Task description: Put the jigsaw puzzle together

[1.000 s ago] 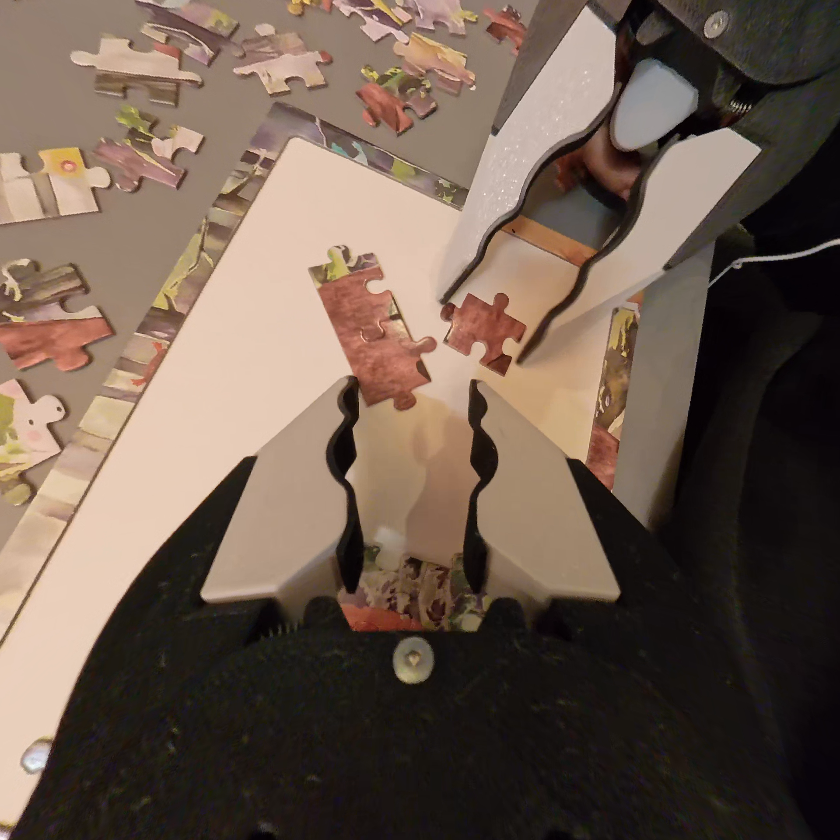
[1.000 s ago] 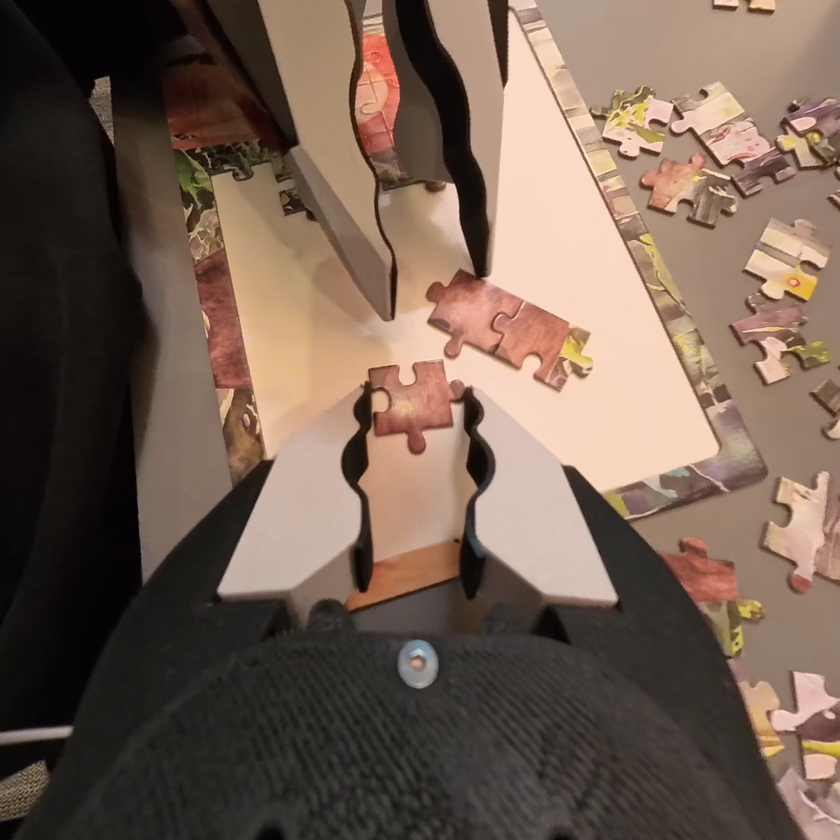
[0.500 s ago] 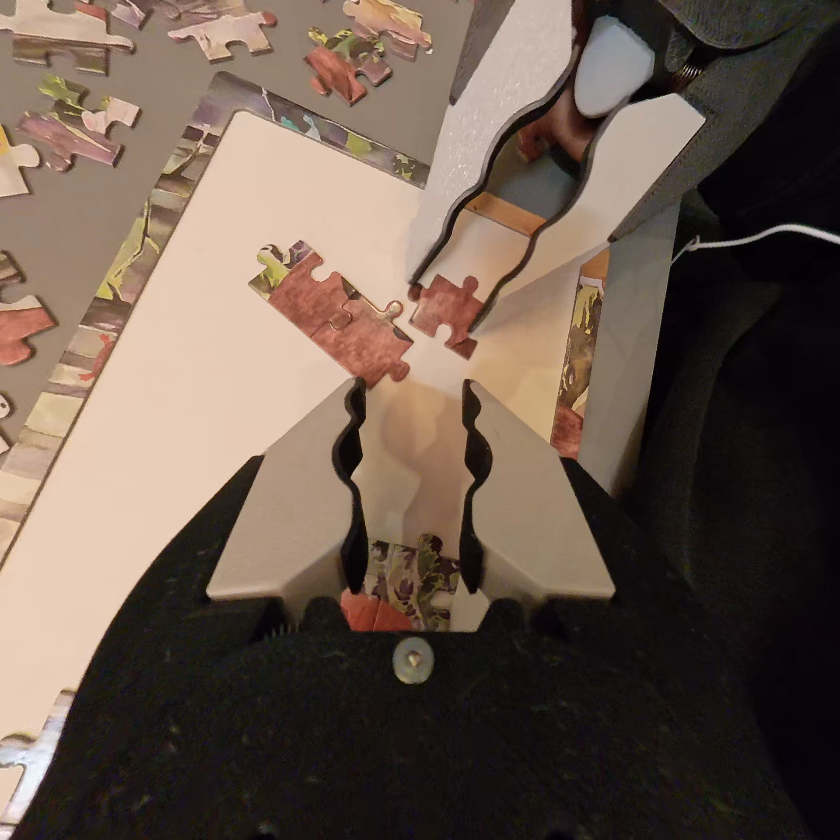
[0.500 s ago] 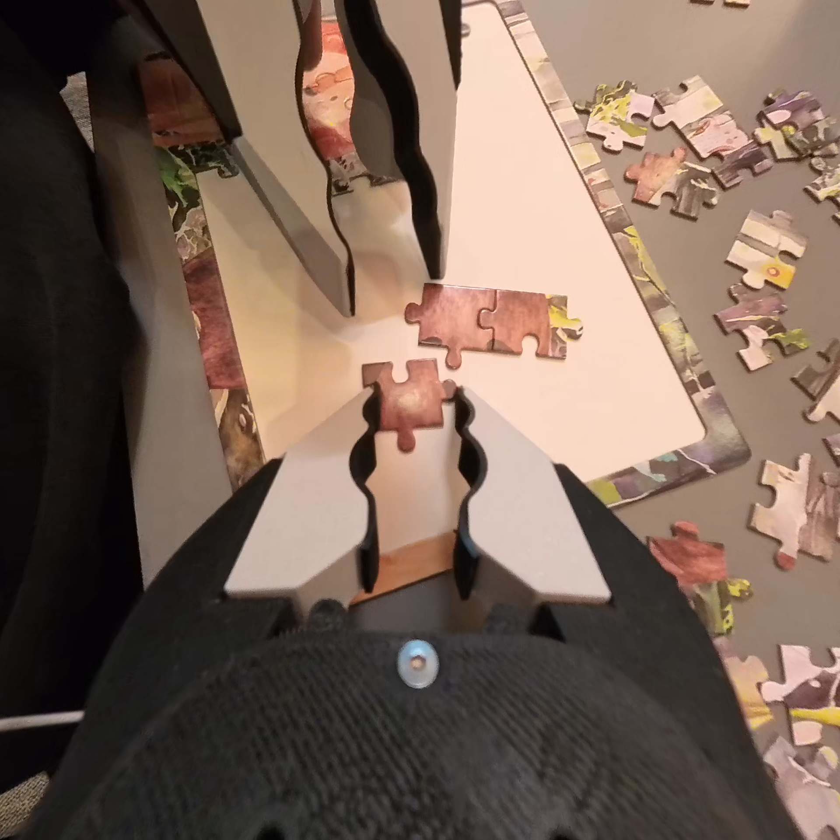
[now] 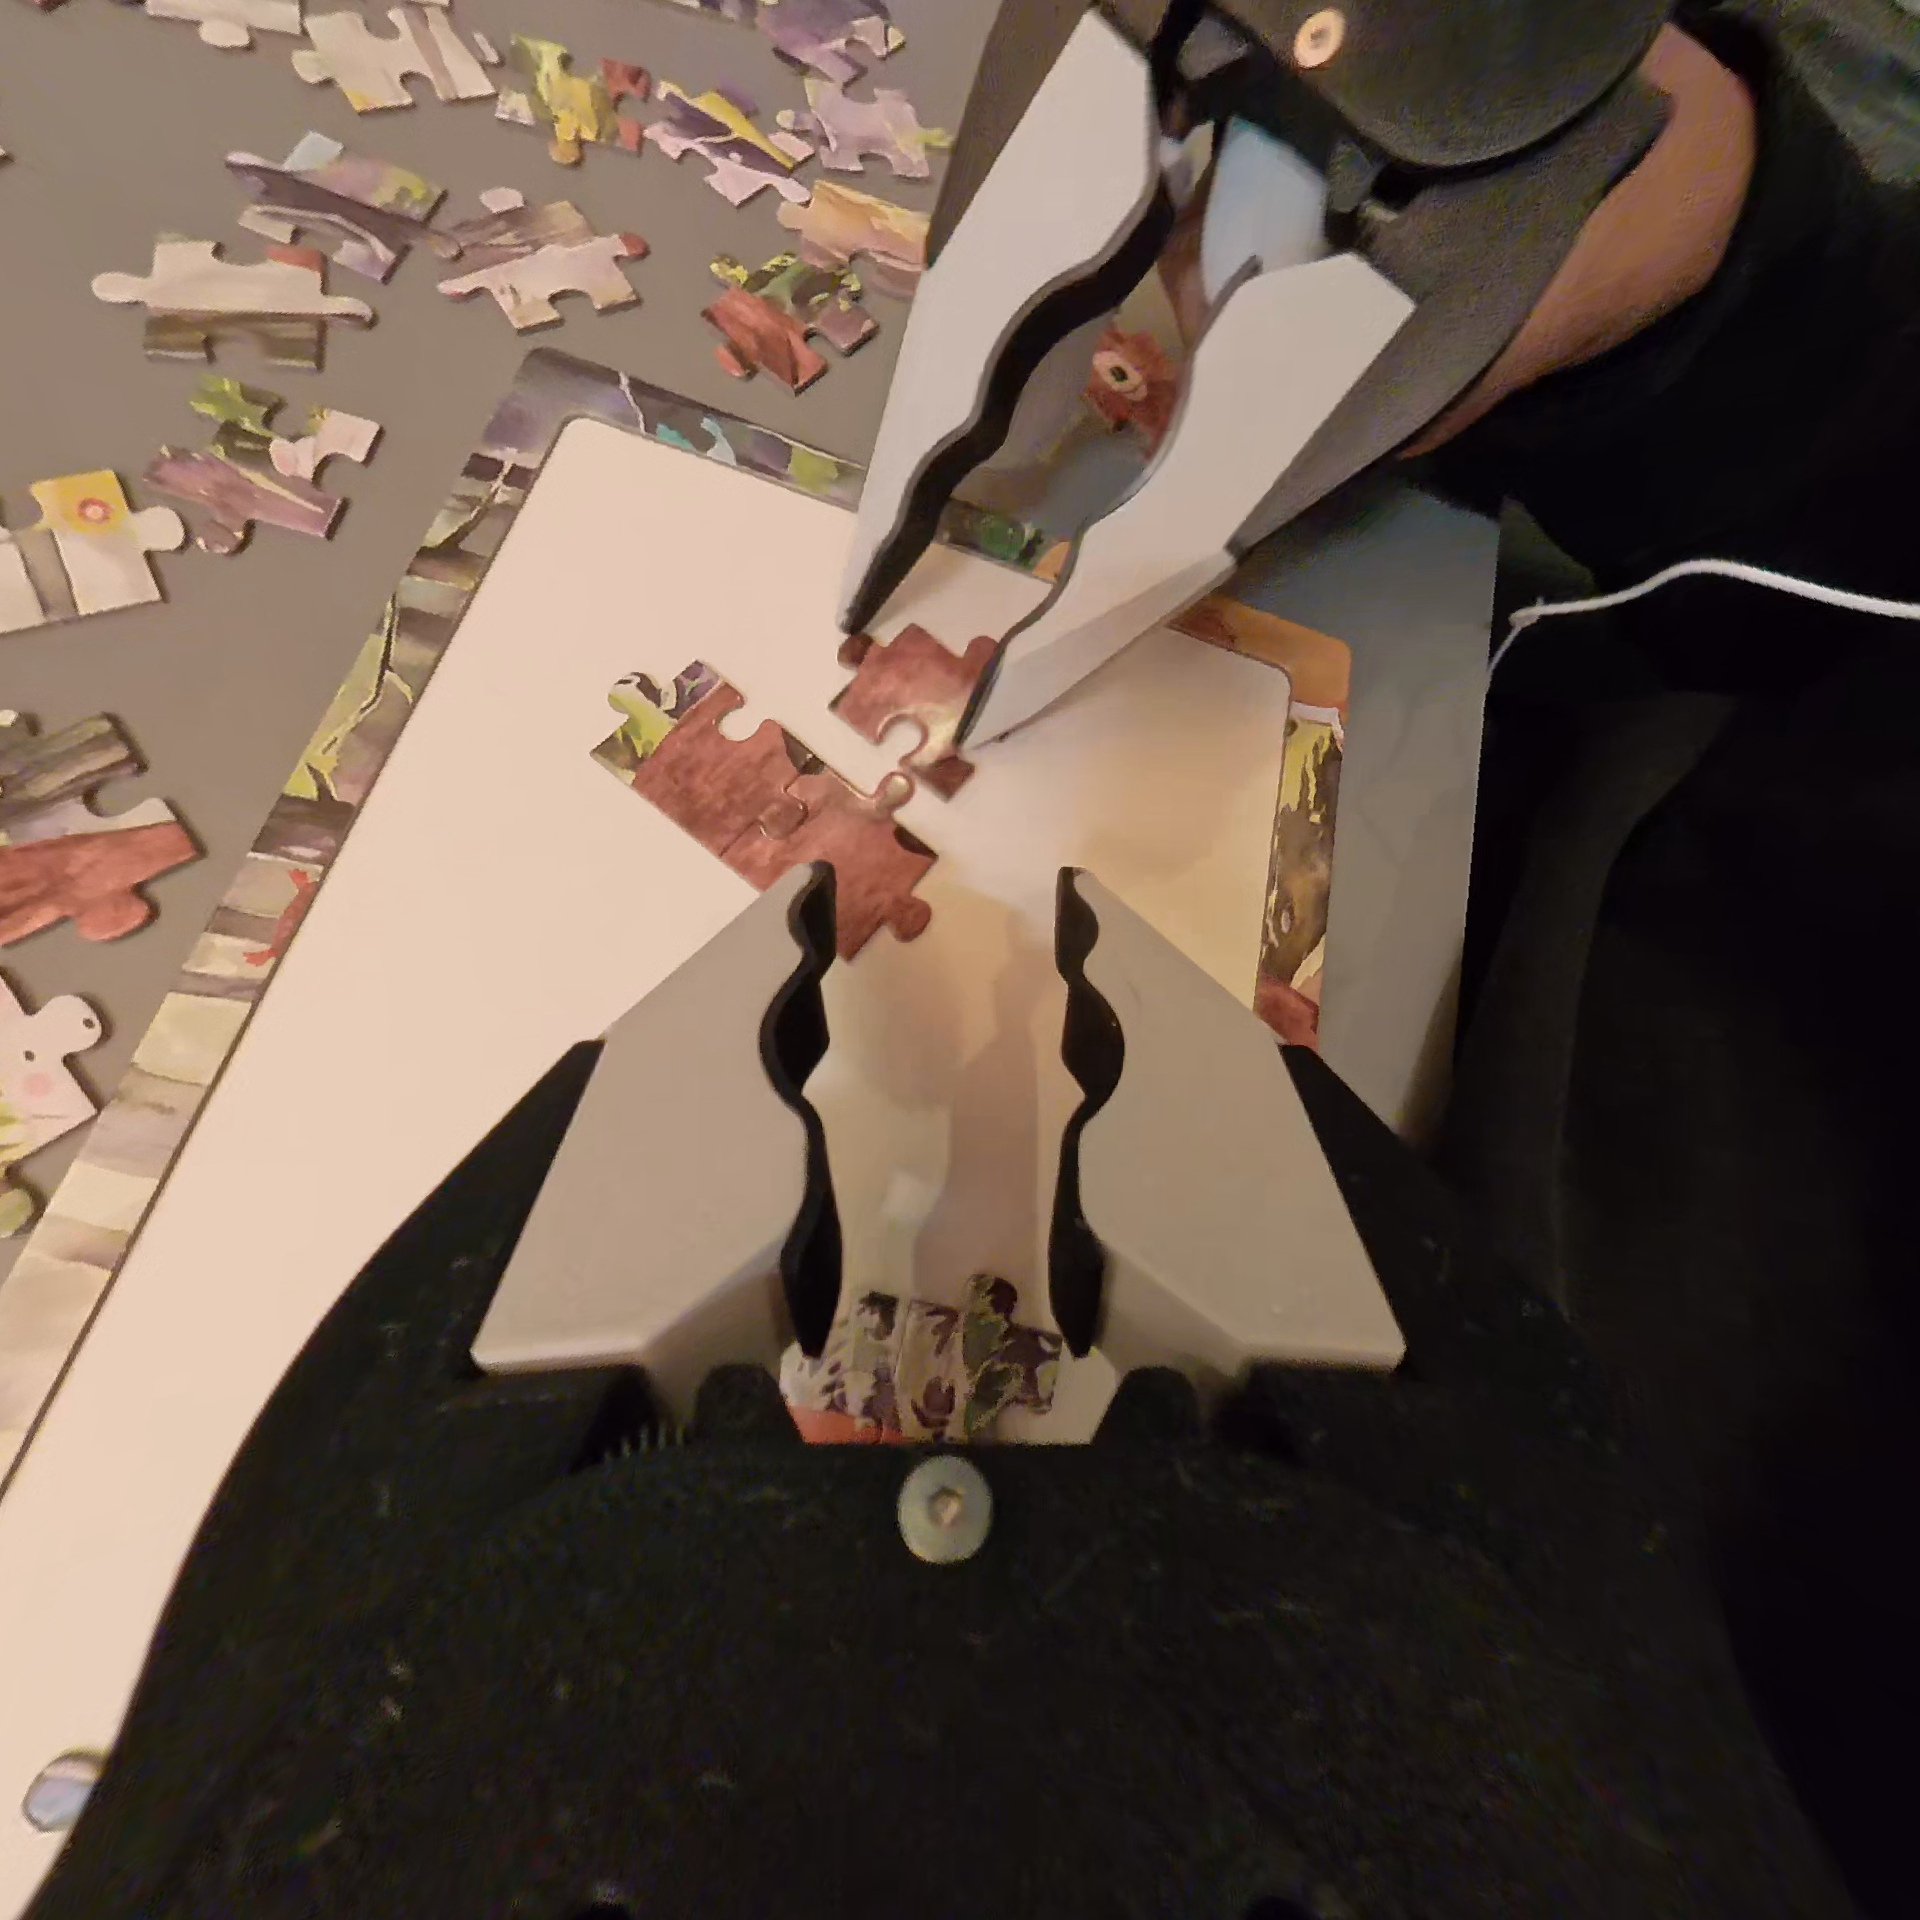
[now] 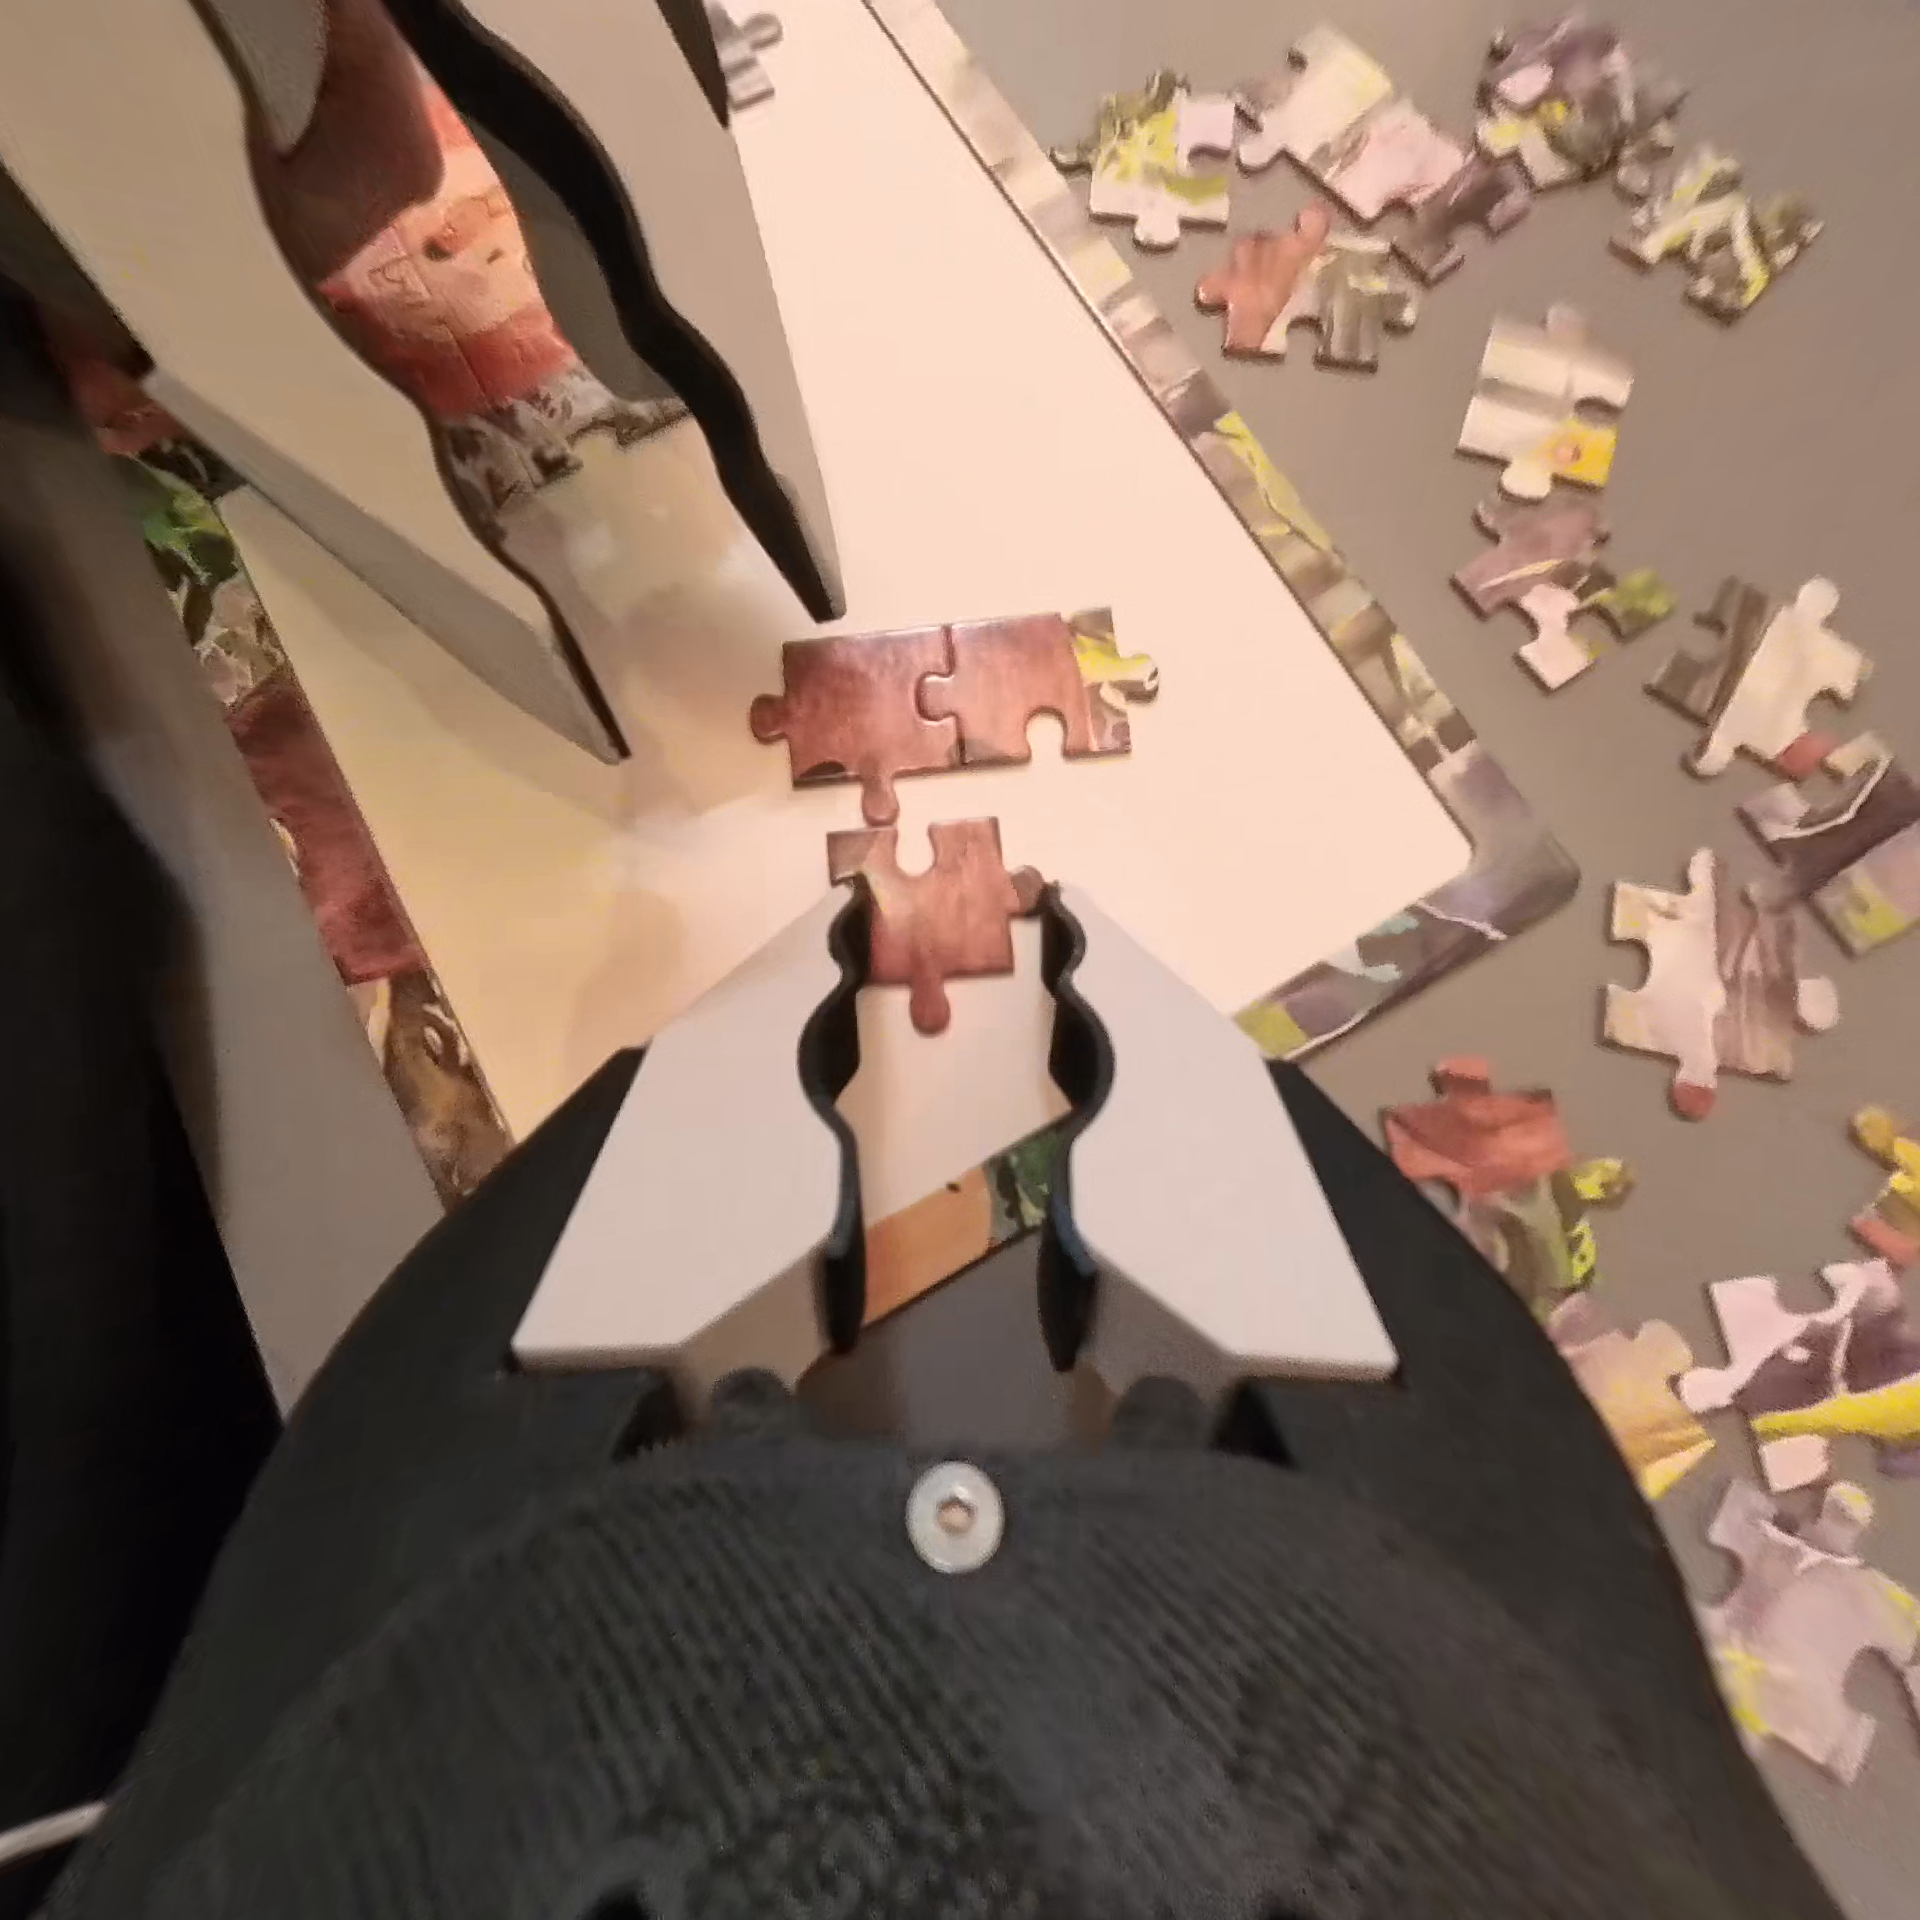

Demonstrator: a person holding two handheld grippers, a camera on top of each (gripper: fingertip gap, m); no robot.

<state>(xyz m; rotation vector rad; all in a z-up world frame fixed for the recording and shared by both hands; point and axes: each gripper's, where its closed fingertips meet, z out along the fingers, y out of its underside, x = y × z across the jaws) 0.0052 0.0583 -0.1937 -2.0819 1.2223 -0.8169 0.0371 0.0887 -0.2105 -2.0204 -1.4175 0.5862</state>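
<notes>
While the right hand-held gripper (image 6: 951,899) pinches a brown piece (image 6: 935,904), a joined brown pair (image 6: 940,698) lies just ahead inside the tray (image 6: 1351,644); the left hand-held gripper (image 5: 945,883) gapes empty.

Left gripper (image 5: 943,888): fingers spread apart with nothing between them, tips low over the white board, pointing forward and down.
Right gripper (image 6: 948,902): fingers drawn in, tips pinching a brown puzzle piece (image 6: 935,909) by its sides; tilted steeply down, tips at the board.
Relative pose: the two face each other, tips near but apart.
Right hand (image 5: 1621,260): wrapped around the black handle of the right gripper, dark sleeve behind.
</notes>
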